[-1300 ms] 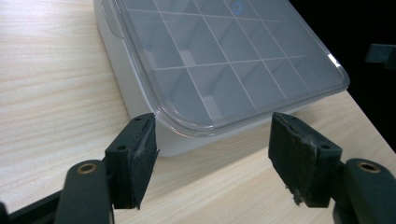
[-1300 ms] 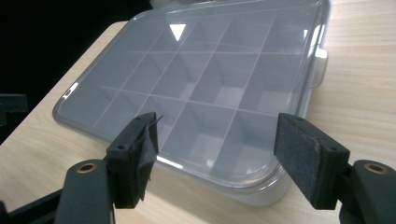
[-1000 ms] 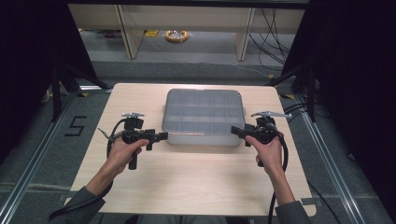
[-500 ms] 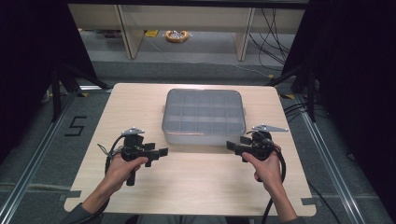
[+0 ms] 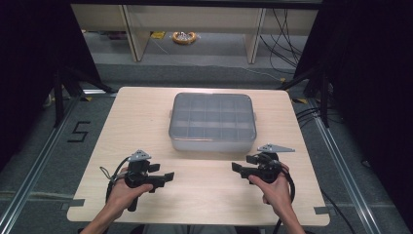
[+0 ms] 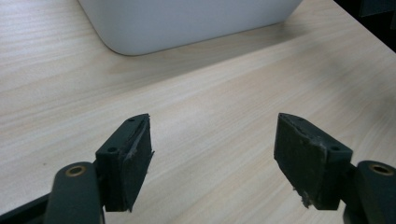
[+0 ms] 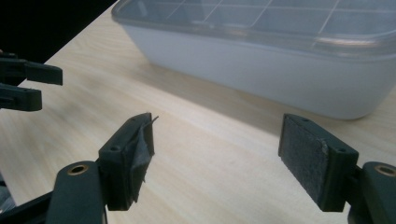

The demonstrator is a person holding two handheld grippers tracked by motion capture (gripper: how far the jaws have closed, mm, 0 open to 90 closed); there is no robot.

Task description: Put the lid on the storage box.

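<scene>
Lidded compartment box (image 5: pixel 212 122) is seen mid-table, long axis left-right, lying ahead of and between the left gripper (image 5: pixel 163 177) and right gripper (image 5: pixel 239 168), both held with jaws spread wide and empty; right one is judged slightly nearer.

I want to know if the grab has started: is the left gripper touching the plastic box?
No: in the high view the left gripper hangs over bare table, well short of the lidded plastic box, its jaws open and empty.
</scene>
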